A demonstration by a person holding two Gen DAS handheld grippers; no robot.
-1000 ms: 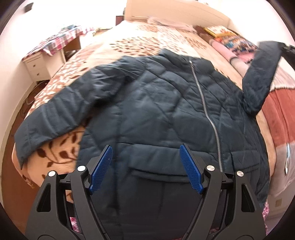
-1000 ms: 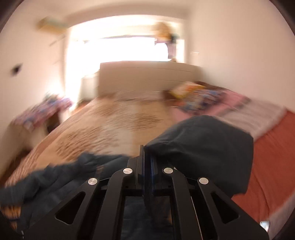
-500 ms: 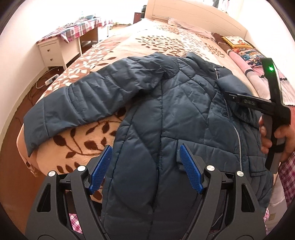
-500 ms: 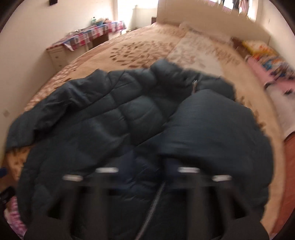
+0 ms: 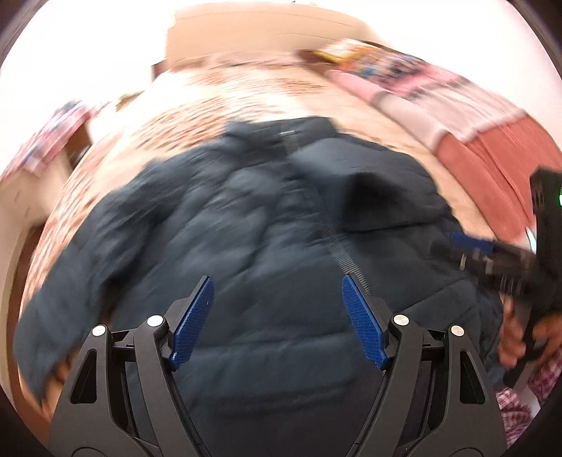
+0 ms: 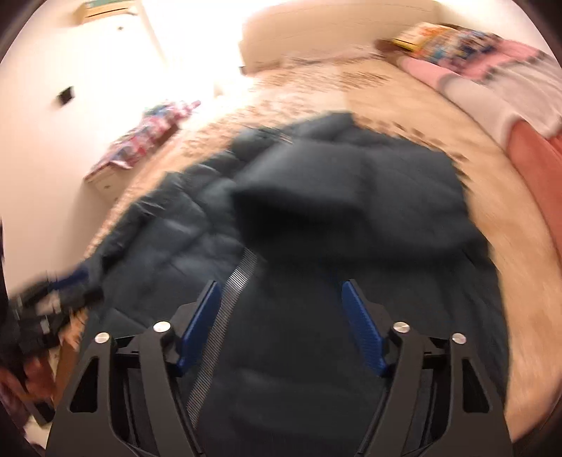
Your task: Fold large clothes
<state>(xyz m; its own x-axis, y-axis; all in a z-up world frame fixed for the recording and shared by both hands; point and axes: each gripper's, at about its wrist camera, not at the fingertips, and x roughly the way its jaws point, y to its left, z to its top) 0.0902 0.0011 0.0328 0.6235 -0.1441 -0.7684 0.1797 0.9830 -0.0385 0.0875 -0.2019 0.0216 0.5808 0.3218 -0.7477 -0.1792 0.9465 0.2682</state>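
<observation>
1. A dark navy quilted puffer jacket (image 5: 246, 225) lies front-up on the bed with the beige leaf-patterned bedspread (image 5: 217, 102). Its collar points toward the cream headboard (image 6: 337, 28), and its hem is nearest the cameras.
2. The jacket's right sleeve (image 5: 383, 190) is folded inward and rests on the chest, just beside the silver zipper (image 5: 337, 246). The other sleeve (image 5: 70, 298) stretches out toward the bed's edge.
3. The left gripper (image 5: 277, 316) hovers above the lower part of the jacket. Its blue-padded fingers (image 5: 193, 320) are spread wide apart and hold nothing.
4. The right gripper (image 6: 281, 323) hangs over the hem near the zipper, with its blue fingers (image 6: 363, 330) likewise released and empty. From the left wrist view it shows at the far right edge (image 5: 491, 253), held in a hand (image 5: 527, 334).
5. Both views are blurred, so fine detail of the fabric cannot be made out.
6. A pink and white rolled blanket (image 6: 467, 84) and a coral-red cover (image 5: 491, 151) lie along the far side of the bed. A small cabinet under a plaid cloth (image 6: 147, 137) stands beside the bed against the wall.
</observation>
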